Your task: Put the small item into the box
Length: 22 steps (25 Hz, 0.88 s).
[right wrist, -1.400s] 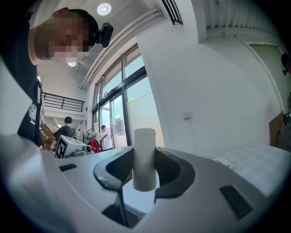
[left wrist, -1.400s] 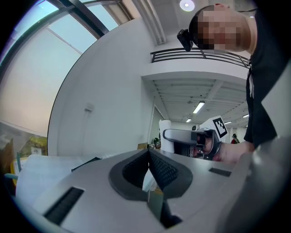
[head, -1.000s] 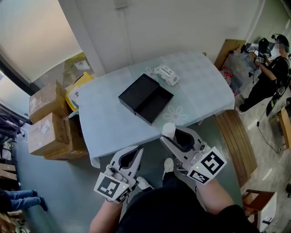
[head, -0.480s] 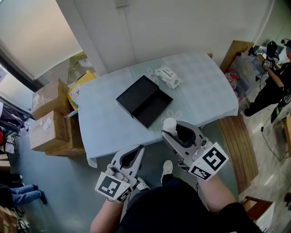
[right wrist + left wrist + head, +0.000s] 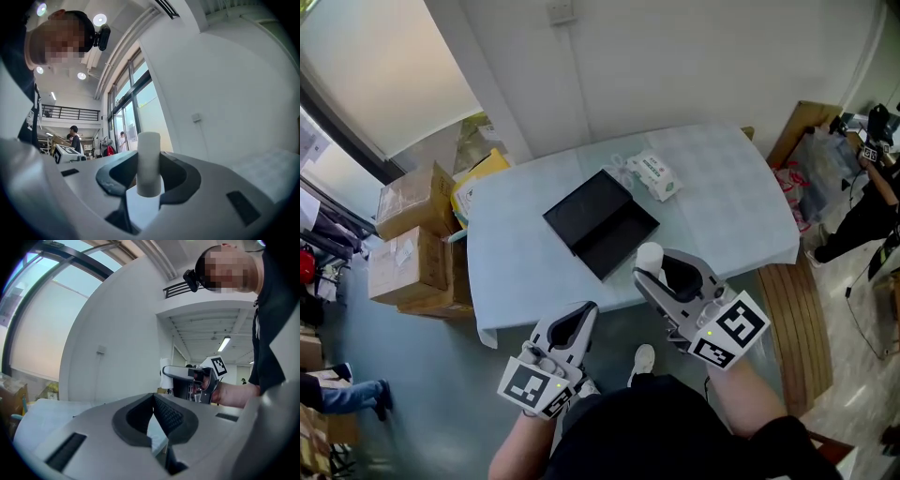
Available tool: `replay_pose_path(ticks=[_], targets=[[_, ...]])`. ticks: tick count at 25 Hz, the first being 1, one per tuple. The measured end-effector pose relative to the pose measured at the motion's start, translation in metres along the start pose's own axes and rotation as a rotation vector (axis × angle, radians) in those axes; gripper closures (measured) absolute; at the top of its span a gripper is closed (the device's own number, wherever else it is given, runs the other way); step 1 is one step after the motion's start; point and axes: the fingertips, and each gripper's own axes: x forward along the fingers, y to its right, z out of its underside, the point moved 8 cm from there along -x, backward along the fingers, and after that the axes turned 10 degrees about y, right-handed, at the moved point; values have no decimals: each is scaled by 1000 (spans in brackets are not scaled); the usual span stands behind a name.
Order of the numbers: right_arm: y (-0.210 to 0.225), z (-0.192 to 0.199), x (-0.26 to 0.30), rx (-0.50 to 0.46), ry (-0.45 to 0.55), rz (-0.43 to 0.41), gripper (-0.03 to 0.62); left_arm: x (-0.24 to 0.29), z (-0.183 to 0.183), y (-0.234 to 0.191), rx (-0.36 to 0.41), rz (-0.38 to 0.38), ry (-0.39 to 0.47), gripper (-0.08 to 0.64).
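Clearly, the right tongs (image 5: 654, 274) are pinching the small item (image 5: 649, 255), a white cylinder. In the right gripper view it stands upright between the two dark pads, both pads press on its sides, and its top rises above the jaw tips. The left tongs (image 5: 584, 311) hold nothing. In the left gripper view their pads meet at the tips and only a narrow gap shows lower down between them.

Both tongs are held in front of the person's body. The left tongs are to the left of the right ones and nearer to the body, short of the near edge of the table (image 5: 722, 187). The tips of the right tongs, with the item, are about at that near edge.

The box (image 5: 602, 223) is black and open, and it lies on the pale blue tablecloth ahead of both tongs, beyond their tips. It is closer to the right tongs than to the left ones. It shows two shallow halves side by side, and the half nearer to the right tongs looks empty. The item is apart from the box, not yet over it.

Further ahead, beyond the box, a white packet (image 5: 656, 176) lies on the cloth, just beside the far corner of the box. To the left of the left tongs, past the table end, some cardboard cartons (image 5: 408, 267) are stacked on the floor. To the right of the right tongs a wooden board (image 5: 787, 309) lies along the table, and another person (image 5: 872, 187) stands at the far right.
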Motion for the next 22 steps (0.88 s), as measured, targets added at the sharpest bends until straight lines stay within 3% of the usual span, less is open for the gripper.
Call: replay_pose_path(ticks=[22], targets=[[59, -2, 12, 26, -6, -77, 448, 34, 10, 3, 40, -99, -18, 551]])
